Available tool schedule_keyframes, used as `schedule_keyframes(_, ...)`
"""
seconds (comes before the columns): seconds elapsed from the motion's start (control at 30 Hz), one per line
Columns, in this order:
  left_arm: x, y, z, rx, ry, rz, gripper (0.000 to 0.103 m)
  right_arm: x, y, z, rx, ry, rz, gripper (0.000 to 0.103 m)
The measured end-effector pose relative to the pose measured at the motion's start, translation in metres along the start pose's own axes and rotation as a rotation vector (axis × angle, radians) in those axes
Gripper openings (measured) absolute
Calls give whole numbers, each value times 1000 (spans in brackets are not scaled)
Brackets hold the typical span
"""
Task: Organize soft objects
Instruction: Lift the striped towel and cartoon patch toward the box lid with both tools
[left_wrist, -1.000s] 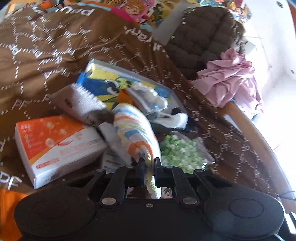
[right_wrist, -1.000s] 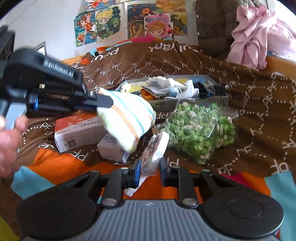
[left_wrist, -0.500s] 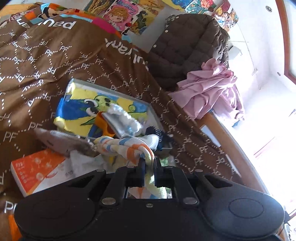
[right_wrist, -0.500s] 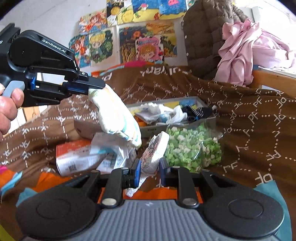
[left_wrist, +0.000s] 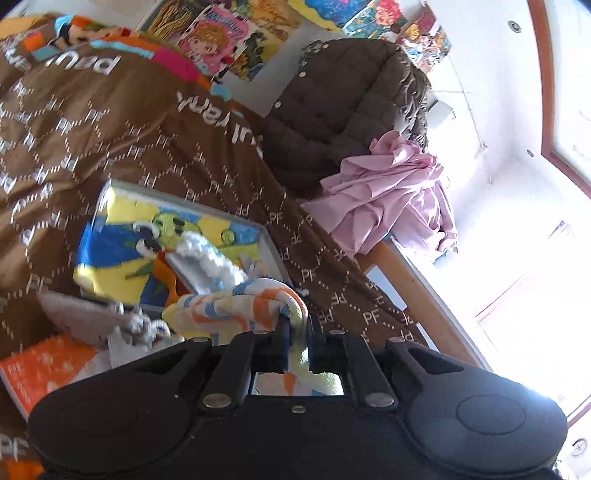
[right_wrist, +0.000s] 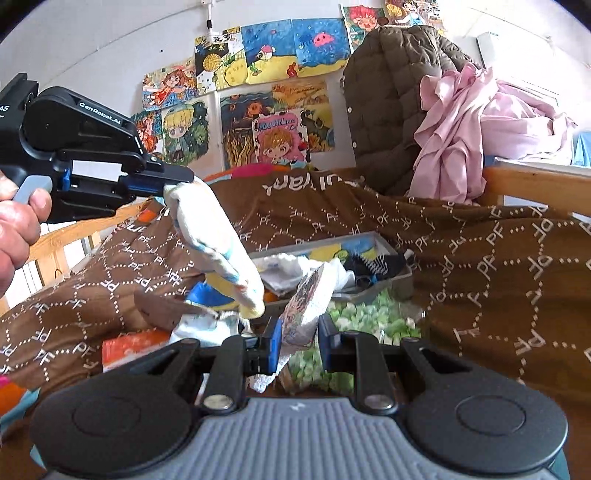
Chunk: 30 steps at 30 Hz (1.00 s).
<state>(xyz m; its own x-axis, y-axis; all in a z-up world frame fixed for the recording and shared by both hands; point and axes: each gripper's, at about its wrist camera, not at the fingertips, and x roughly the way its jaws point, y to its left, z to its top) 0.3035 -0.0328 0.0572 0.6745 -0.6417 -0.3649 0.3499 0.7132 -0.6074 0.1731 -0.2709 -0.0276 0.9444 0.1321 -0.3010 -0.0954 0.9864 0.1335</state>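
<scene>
**Two soft things up in the air, one tray waiting beneath**

Two pairs of tongs are loaded above the bed, whose brown patterned cover fills most of the room from where I stand. On that cover lies a shallow grey tray already holding socks and cloths over a bright cartoon-printed lining; it sits ahead of and below both tongs, with a bag of green pieces just in front of it.

The left tongs are nearly shut, pinching the top of a striped sock that hangs long-axis downward, its toe dangling over the near left corner of the tray. The hand carrying them grips the trigger, and the tool points across and a little downward. This sock looks the nearer of the two to dropping in.

The right tongs are closed partway on a small printed packet, which stands upright and leans toward the tray, short of its near rim. I judge a forward reach is needed before release.

Smallest, an orange box lies by the tray's near side.
</scene>
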Motion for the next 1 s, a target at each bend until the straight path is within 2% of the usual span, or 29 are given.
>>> schedule_keyframes(0.1, 0, 1, 15, 35, -25, -3, 8, 17, -2, 13, 1, -29, -3, 23)
schedule_keyframes(0.27, 8, 8, 41, 74, -70, 10, 8, 62, -12, 34, 98, -78, 24, 23)
schedule_keyframes(0.5, 45, 35, 65, 119, -90, 46, 9, 137, -25, 53, 196, -103, 91, 23)
schedule_keyframes(0.63, 74, 57, 67, 131, -80, 62, 9, 171, -37, 53, 246, -85, 91, 23)
schedule_keyframes(0.73, 96, 73, 64, 141, -66, 75, 9, 188, -39, 48, 246, -58, 41, 23)
schedule_keyframes(1.0, 135, 106, 47, 107, -13, 154, 9, 206, -34, 32, 240, -17, -13, 24)
